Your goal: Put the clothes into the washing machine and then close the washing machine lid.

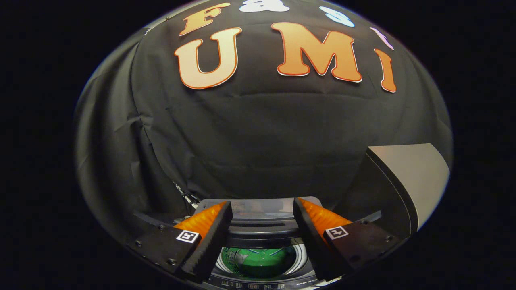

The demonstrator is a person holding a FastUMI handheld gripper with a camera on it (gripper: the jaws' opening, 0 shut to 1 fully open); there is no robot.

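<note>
A top-loading washing machine (262, 225) stands below and just ahead of my fingers, its lid folded up at the back. Down in its round drum lies a green piece of clothing (260, 262), seen between my two fingers. My gripper (262, 209) hovers above the drum opening, open wide, with nothing between its fingers.
A pale slanted panel (415, 177) with a dark edge rises to the right of the machine. Black booth cloth (258, 133) hangs behind the machine and wraps round the left side. A control strip (258, 285) runs along the machine's near edge.
</note>
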